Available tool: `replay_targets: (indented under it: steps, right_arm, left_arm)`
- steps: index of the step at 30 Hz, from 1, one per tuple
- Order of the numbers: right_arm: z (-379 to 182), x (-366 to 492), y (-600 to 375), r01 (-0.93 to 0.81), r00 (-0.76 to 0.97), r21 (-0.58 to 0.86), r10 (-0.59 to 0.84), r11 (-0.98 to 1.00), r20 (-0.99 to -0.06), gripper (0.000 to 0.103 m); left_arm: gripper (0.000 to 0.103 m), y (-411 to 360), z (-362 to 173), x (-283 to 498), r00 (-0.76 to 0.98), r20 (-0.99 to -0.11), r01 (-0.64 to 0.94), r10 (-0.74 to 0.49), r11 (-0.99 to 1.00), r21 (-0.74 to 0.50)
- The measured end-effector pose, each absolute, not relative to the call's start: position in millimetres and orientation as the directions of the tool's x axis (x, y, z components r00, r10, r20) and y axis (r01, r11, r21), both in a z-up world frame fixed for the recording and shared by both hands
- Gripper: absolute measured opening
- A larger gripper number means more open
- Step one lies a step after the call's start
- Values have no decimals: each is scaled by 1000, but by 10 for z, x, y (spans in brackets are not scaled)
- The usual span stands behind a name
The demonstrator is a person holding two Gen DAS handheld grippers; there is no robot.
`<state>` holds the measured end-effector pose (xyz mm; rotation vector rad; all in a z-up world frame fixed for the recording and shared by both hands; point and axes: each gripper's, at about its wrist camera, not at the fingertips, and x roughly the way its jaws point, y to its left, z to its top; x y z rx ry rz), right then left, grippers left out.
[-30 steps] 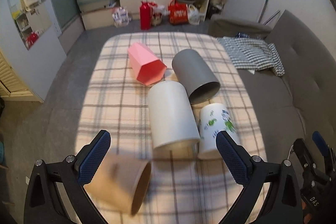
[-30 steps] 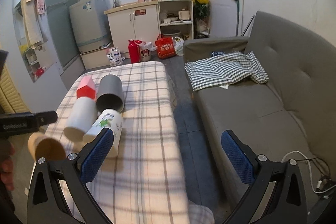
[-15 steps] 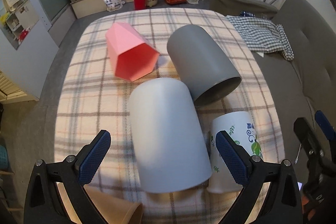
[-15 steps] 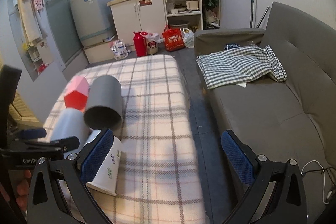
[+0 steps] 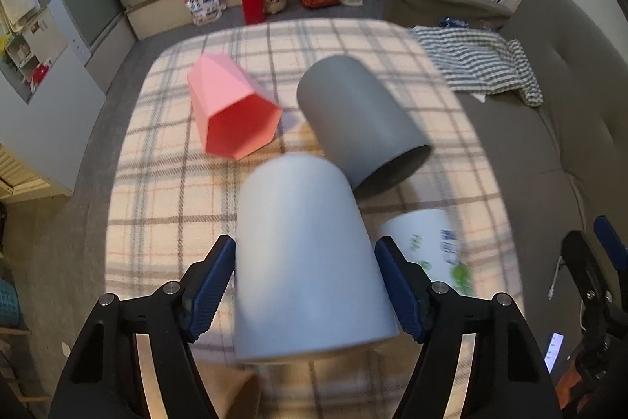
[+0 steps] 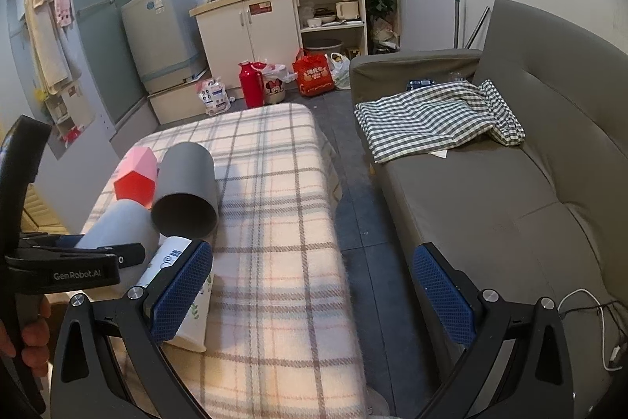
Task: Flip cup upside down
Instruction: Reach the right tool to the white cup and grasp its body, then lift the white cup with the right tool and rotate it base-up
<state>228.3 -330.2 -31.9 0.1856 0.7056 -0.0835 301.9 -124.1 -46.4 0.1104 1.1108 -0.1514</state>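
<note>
Several cups lie on their sides on a plaid-covered table (image 5: 165, 191). A white cup (image 5: 306, 262) lies between the blue pads of my left gripper (image 5: 305, 285), which has closed onto its sides near the rim; it also shows in the right wrist view (image 6: 117, 226). A grey cup (image 5: 357, 120) and a pink faceted cup (image 5: 231, 112) lie beyond it. A white cup with green print (image 5: 428, 242) lies to its right. My right gripper (image 6: 310, 291) is open and empty over the table's right edge, its left pad beside the printed cup (image 6: 168, 273).
A tan cup (image 5: 231, 391) lies under the left gripper at the near edge. A grey sofa (image 6: 490, 207) with a checked cloth (image 6: 435, 116) stands right of the table. Cabinets, a washing machine and bags stand at the far wall.
My left gripper moved forward and narrowed its jaws around the white cup. The right gripper shifted slightly closer to the table.
</note>
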Motion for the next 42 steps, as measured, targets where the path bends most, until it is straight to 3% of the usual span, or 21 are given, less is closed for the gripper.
replay_targets:
  steps: [13,19,24,33,39,42]
  right_arm:
    - [445,1501,-3202,135,830,153,-28,979,-557,103]
    - [461,1042,-3130,134,817,128,-37,983,-576,103]
    - [299,725,-3080,127,789,102,-38,987,-613,103]
    - [102,562,-2905,115,746,73,-38,991,-665,103]
    - [116,598,-2805,127,728,40,-66,991,-683,103]
    - [157,620,-2738,130,720,32,-72,991,-691,103]
  left_arm:
    - [72,-1269,260,2020,538,-826,247,-168,968,-36]
    - [72,-1267,-25,1455,524,-834,262,-175,964,-38]
    - [72,-1341,-393,1116,589,-800,303,-111,948,92]
    - [72,-1172,-699,847,522,-833,310,-182,951,-14]
    - [84,-1023,-661,761,480,-829,315,-287,938,-143]
    - [85,-907,-556,706,479,-817,309,-322,933,-186]
